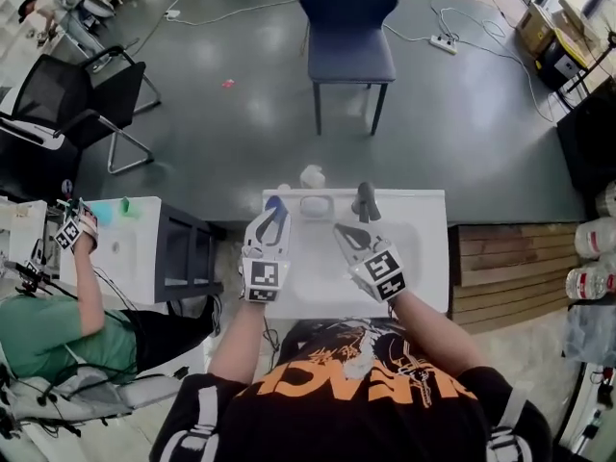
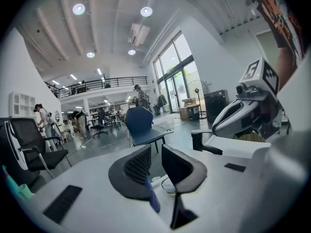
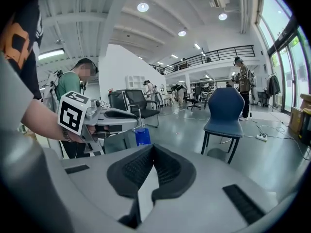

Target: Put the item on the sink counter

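We find the left gripper [image 2: 155, 150] with its jaws drawn to a narrow gap, pinching a flat blue item [image 3: 142, 136] at the back left corner of the white sink counter [image 1: 433, 248]; the right gripper [image 3: 153, 149] has its jaws pressed together on nothing. Just ahead of the right gripper stands the dark faucet [image 1: 364, 200], with a small white dish [image 1: 316, 206] between faucet and item, and a blue chair [image 1: 346, 27] on the floor beyond. The left gripper view shows the item edge-on only; whether its base touches the counter we cannot tell.
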A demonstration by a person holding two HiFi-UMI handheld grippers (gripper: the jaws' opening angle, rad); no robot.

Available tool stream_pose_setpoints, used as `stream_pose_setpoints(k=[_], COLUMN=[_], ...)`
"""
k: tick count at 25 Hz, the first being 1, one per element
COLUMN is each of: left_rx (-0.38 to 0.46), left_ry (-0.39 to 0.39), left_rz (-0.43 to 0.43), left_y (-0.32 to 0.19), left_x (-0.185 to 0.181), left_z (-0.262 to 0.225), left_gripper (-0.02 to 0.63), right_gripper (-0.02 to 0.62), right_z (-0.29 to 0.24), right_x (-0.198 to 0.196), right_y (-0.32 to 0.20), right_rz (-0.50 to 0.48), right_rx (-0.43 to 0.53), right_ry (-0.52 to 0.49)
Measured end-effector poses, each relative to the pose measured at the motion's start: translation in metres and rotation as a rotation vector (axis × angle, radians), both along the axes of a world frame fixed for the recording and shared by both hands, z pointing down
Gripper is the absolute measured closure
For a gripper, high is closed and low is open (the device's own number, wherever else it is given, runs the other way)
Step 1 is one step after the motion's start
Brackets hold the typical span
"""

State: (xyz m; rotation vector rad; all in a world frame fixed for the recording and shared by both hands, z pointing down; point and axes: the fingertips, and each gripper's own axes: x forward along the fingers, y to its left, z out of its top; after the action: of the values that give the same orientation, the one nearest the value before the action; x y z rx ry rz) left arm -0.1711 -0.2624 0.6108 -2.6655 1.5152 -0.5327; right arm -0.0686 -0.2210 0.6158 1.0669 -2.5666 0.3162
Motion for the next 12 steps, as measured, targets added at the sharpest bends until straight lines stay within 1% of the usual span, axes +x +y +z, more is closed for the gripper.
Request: stream_pose_setpoints(k=[2,4,8,12], left_rx=[-0.004,-0.014,-0.044,-0.05], left_ry=[0.009,0.014,0.039,0.048], left_rz=[0.01,0.039,0.103,0.163], left_y=[0.007,0.025,0.073,0.1], left_x=[0.01,0.02,0.047,0.071], left_z=[-0.001,0.0,-0.007,-0.017], left_gripper=[0.537,0.538,0.543,0.562], right_gripper=[0.581,0.581,0.581,0.581], right_z=[-0.005,-0.008,-0.022,-0.037], right_x=[0.005,0.008,0.026,0.049], right_y=[0.003,0.018,0.056,0.069], right_rz=[0.008,0.015,0.038,0.062], right_rx=[0.013,0.02,0.032,0.053], right_ry=[-0.036,-0.059,-0.079,-0.098])
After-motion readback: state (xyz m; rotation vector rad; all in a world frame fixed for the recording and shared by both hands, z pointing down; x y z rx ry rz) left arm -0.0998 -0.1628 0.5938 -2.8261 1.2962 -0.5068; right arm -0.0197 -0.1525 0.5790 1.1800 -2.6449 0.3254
